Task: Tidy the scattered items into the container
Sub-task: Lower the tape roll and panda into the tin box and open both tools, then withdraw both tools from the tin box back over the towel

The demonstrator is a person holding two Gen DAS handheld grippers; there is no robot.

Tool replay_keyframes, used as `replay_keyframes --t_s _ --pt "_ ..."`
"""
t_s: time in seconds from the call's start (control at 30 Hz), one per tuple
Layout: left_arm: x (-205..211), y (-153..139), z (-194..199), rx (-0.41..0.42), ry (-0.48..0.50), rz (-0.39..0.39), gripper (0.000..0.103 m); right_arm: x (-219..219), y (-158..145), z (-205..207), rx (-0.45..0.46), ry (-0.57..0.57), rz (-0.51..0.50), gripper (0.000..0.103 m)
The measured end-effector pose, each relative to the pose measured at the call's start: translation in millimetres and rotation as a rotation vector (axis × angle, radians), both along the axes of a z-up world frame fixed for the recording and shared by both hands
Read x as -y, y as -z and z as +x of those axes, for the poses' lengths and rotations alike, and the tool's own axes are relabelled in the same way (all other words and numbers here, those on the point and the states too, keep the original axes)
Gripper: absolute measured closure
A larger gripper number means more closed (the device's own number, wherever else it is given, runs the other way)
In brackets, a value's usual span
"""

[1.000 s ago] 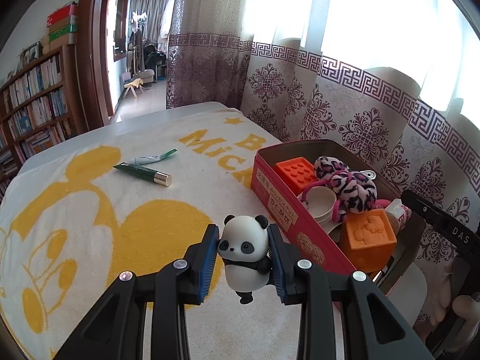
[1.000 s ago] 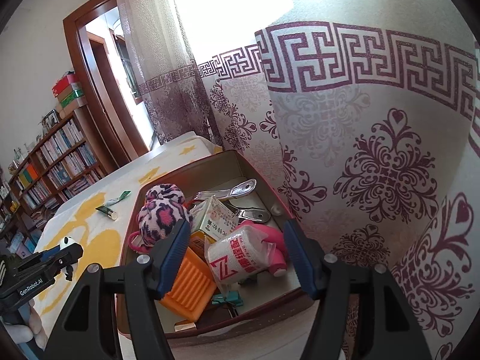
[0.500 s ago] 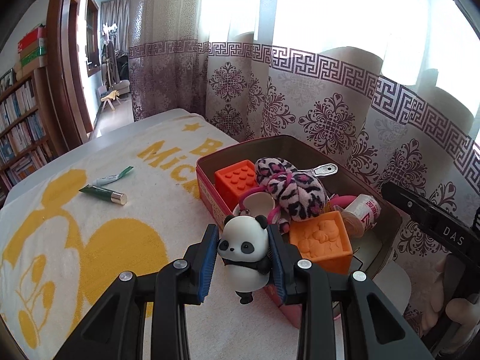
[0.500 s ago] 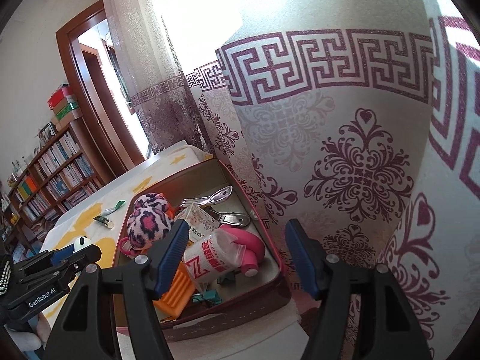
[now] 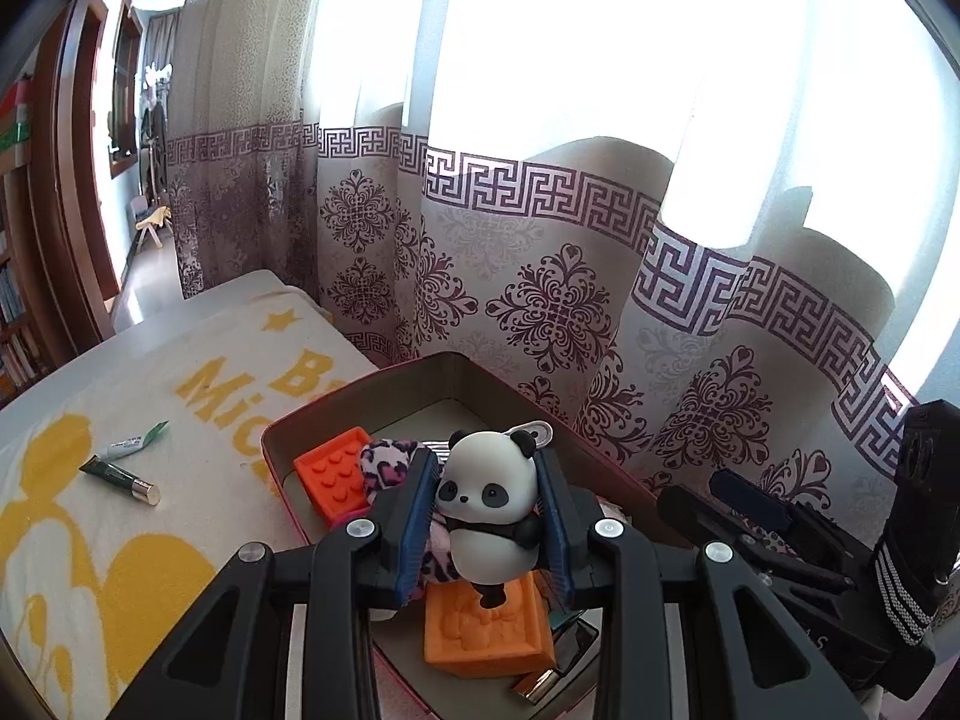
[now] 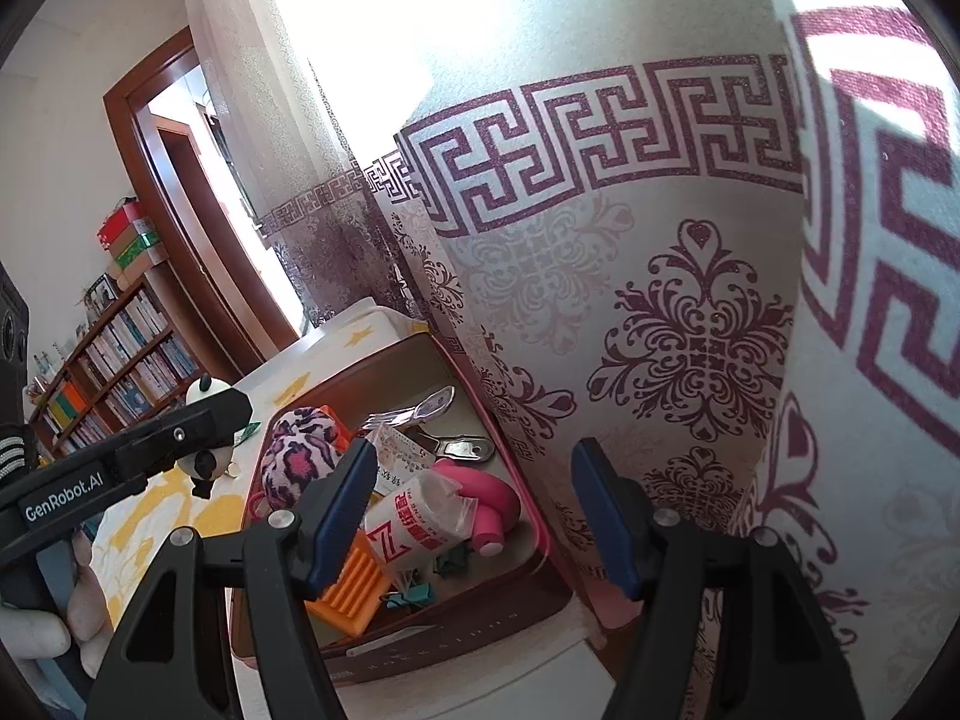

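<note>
A small black-and-white panda figure (image 5: 489, 504) is clamped between the blue pads of my left gripper (image 5: 486, 519), which is shut on it. The panda hangs above the red tin box (image 5: 271, 441), over an orange cube (image 5: 486, 630) and a leopard-print plush (image 5: 384, 468). In the right wrist view the left gripper (image 6: 216, 420) comes in from the left with the panda (image 6: 203, 389) at the box's (image 6: 528, 516) left side. My right gripper (image 6: 474, 510) stands open over the near end of the box, nothing touching its pads.
Two small tubes, a dark green tube (image 5: 120, 477) and a white tube (image 5: 132, 441), lie on the yellow-and-white towel (image 5: 150, 570) left of the box. The box also holds an orange brick (image 5: 333, 477), a printed roll (image 6: 414, 528), a pink item (image 6: 486, 504) and a spoon (image 6: 432, 405). Patterned curtains (image 5: 558, 312) hang close behind it.
My left gripper has carried the panda rightwards and upwards, from over the towel to above the box. The right gripper has stayed almost where it was, still open.
</note>
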State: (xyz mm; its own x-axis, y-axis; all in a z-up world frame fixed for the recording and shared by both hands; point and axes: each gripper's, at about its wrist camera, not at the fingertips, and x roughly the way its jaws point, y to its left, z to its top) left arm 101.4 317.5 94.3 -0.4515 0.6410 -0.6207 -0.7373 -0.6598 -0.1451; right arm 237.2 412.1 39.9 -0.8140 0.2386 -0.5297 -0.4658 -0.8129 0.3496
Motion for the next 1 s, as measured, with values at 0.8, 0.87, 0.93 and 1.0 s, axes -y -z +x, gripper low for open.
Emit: replay_keyframes --t_s 0.8,0.87,0.93,1.0 --pt "100.4 34.4 -58.3 0.037 -0.292 -0.008 0.004 36.4 7.7 -15.8 0.035 -0.067 0.021 0.031" --pt "118.1 38.7 -60.8 0.039 -0.322 -0.014 0.004 41.8 6.1 -17.9 0.033 -0.077 0.025 0.031" --pt "137.4 42.9 -63.6 0.039 -0.354 -0.019 0.004 48.1 3.8 -21.1 0.030 -0.091 0.029 0.031" --pt "157.8 47.6 -67.7 0.042 -0.395 -0.028 0.004 54.6 0.9 -25.5 0.024 -0.108 0.034 0.031"
